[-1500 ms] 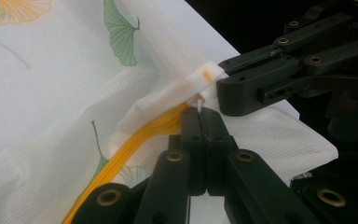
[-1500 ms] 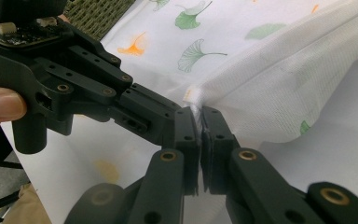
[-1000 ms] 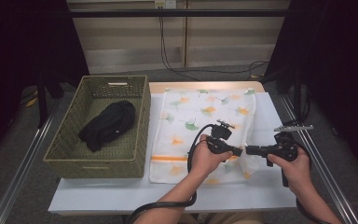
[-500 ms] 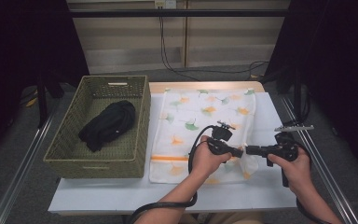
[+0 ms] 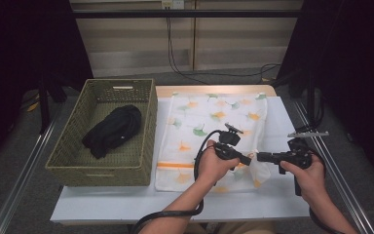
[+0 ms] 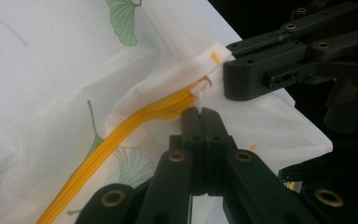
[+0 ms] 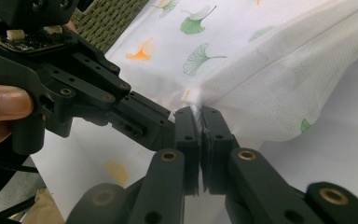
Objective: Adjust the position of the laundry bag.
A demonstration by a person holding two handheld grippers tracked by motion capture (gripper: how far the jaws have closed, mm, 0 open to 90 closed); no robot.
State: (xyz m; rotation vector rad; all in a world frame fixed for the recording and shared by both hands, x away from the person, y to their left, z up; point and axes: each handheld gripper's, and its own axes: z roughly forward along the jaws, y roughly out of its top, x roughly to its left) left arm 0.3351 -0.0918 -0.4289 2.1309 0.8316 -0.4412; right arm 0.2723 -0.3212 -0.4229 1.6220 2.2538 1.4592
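Jaws of both grippers clamped at mesh bag [image 5: 209, 122] corner, near table [image 5: 282, 204] edge

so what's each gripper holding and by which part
Left gripper is shut on the white zipper pull of the mesh bag; right gripper is shut on the bag's fabric edge beside the zipper's end.

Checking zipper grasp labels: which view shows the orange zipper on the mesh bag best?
Left gripper view: the orange zipper runs its length to the white pull, pinched by the left gripper. High view shows just a thin orange stripe on the mesh bag. Right gripper view shows bunched fabric at the right gripper, no clear zipper.
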